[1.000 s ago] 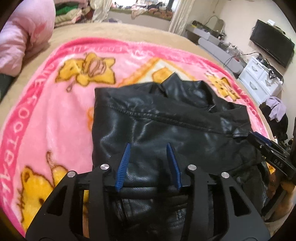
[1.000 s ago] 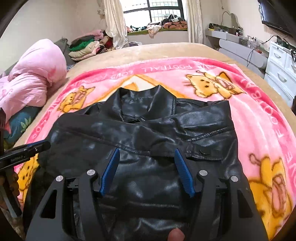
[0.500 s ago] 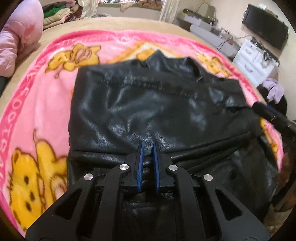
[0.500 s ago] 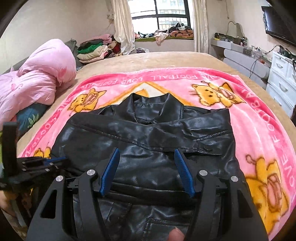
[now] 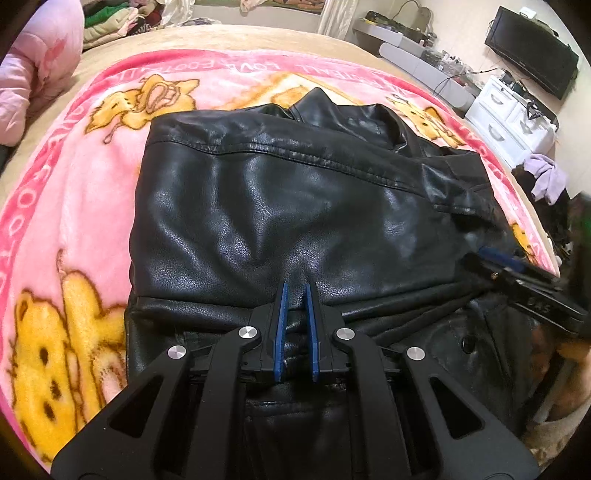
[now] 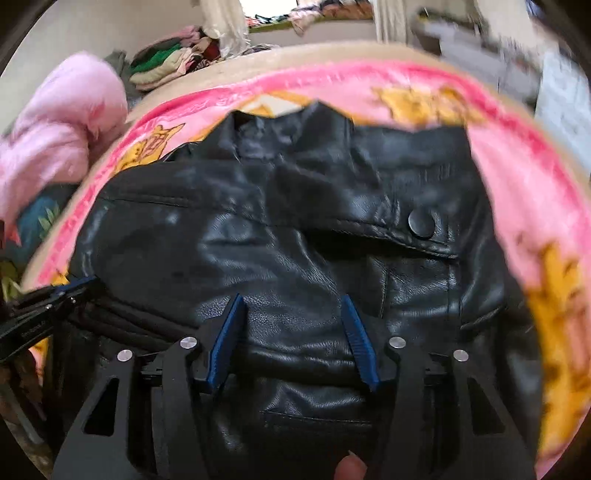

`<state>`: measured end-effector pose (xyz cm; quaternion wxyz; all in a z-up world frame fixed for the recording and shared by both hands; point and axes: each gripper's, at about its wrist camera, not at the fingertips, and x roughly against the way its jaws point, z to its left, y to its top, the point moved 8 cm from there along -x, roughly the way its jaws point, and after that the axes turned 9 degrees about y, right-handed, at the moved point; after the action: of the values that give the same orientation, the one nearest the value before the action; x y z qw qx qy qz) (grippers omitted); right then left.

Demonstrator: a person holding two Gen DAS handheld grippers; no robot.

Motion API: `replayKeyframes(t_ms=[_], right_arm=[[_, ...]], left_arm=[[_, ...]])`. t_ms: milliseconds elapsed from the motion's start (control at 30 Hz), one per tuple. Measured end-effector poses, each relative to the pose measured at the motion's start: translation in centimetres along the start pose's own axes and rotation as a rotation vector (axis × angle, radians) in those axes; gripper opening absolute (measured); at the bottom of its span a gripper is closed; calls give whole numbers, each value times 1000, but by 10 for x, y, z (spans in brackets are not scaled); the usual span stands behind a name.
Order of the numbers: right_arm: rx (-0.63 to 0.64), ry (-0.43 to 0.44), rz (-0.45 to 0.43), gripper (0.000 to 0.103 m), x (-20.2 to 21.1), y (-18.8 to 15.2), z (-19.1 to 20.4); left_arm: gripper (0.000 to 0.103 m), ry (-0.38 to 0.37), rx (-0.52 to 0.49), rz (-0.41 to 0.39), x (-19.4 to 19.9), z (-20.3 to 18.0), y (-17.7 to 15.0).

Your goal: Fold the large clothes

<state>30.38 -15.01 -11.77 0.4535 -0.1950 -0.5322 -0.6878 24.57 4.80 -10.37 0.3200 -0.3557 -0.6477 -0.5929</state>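
A black leather jacket point(image 5: 295, 206) lies spread on a pink cartoon blanket point(image 5: 74, 206), filling the frame's centre. At lower centre, the left gripper point(image 5: 295, 291) is pinched shut on a jacket fold. The right gripper point(image 6: 293, 306), jaws half apart and just been closing, straddles the leather without gripping.

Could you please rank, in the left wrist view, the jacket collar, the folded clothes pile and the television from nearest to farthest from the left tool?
From the left tool:
1. Jacket collar, straight ahead.
2. Folded clothes pile, far left.
3. Television, far right wall.
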Motion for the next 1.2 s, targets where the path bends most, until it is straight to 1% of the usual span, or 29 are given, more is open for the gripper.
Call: replayKeyframes(t_ms=[33,100,200,233,333,400,467,500,567,600,700,767,800,833,867,967,1200], right_arm=[[-16,12,-4,51,-1,-2,-3],[-3,5,-17,51,2,-1,0],[58,-41,-49,58,14,-3,15],[71,-43,-60,62,18,-4,19],[98,-53,-98,64,30,-10,28],[91,-57,-116,68,37,-14,30],[77,-43,-130,78,41,-14,30],[70,-36,-140,80,43,-13,31],[60,-32,-158,86,48,-13,33],[57,-34,-163,87,49,-14,34],[57,-36,-177,92,55,-13,36],[59,-40,-194,95,59,-13,39],[61,-43,-200,95,61,-13,41],[62,-46,-205,96,63,-13,42],[61,-48,-211,96,65,-13,43],[65,-44,-224,97,71,-13,49],[75,-58,-246,98,81,-16,56]], left_arm=[[4,-2,1,1,0,0,0],[4,-2,1,-1,1,1,0],[4,0,-7,-6,4,0,1],[5,-1,-10,-3,5,0,0],[14,-22,-17,-11,13,-4,0],[19,-23,-32,-16,17,-7,-2],[25,-28,-42,-18,21,-9,-3],[27,-28,-43,-20,23,-10,-3],[37,-28,-43,-32,30,-9,-3],[40,-30,-41,-37,33,-9,-2],[54,-38,-37,-52,41,-6,-2],[69,-36,-34,-61,45,-5,-2],[74,-37,-33,-65,47,-4,-2],[82,-38,-33,-69,49,-4,-3],[88,-37,-32,-72,50,-4,-3],[93,-37,-32,-75,53,-3,-3],[94,-29,-49,-88,61,-6,-5]])
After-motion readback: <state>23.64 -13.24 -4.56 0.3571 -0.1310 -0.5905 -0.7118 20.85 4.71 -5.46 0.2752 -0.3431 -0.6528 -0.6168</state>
